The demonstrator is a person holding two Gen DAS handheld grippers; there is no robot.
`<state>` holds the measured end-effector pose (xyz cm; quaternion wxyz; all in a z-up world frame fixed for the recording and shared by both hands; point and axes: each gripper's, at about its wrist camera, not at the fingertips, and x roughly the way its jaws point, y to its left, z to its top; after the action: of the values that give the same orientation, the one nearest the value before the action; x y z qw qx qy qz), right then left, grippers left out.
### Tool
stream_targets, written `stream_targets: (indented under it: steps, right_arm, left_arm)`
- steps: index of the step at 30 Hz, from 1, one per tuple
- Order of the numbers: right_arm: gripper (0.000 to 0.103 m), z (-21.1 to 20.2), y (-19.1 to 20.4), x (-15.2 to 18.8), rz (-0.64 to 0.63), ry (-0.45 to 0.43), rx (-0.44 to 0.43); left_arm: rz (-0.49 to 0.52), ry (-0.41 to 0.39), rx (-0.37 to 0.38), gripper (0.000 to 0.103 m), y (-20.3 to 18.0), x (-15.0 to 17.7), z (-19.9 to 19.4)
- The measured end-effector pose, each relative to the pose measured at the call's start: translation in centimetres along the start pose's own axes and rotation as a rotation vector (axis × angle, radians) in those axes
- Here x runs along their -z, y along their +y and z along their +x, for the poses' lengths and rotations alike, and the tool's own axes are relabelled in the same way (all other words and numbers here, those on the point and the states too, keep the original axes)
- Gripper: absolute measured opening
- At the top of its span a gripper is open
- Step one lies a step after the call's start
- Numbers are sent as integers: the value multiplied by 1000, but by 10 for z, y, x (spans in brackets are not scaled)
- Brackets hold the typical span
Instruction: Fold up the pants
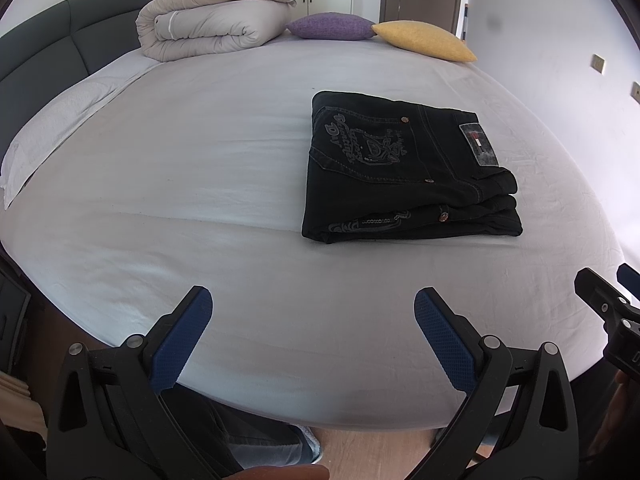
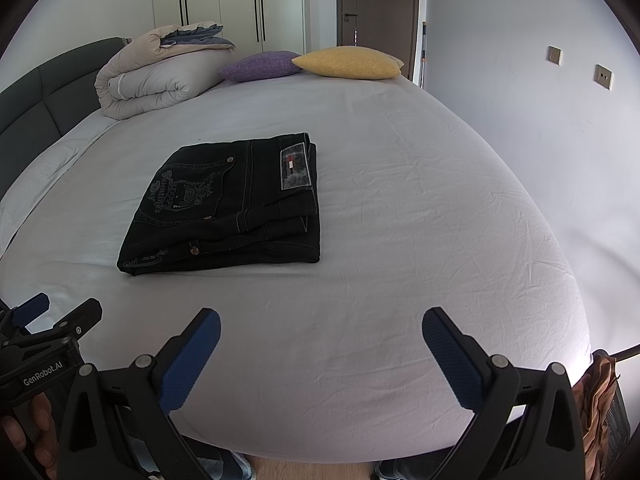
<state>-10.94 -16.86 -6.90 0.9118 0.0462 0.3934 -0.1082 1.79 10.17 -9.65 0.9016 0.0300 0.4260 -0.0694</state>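
Black jeans (image 1: pixel 404 172) lie folded into a compact rectangle on the white bed sheet (image 1: pixel 200 184), back pocket embroidery and a waistband patch facing up. In the right wrist view the same jeans (image 2: pixel 232 204) sit left of centre. My left gripper (image 1: pixel 312 300) hovers open over the bed's near edge, well short of the jeans, nothing between its blue pads (image 1: pixel 184 340). My right gripper (image 2: pixel 320 320) is likewise open and empty above the near edge. Each gripper shows at the other view's side: the right gripper (image 1: pixel 612 280), the left gripper (image 2: pixel 60 308).
A rolled beige duvet (image 1: pixel 212 20), a purple cushion (image 1: pixel 332 26) and a yellow cushion (image 1: pixel 424 40) sit at the far end of the bed. A dark padded headboard (image 1: pixel 44 44) runs along the left. A white wall (image 2: pixel 540 120) stands at the right, wooden floor below.
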Motion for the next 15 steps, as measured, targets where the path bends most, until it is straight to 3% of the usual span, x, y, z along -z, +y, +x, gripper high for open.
stream_targets:
  steps: [15]
  right_arm:
    - [103,0,0,1,1,1,0]
  left_arm:
    - [-1,1,-1,103,-1,2,0]
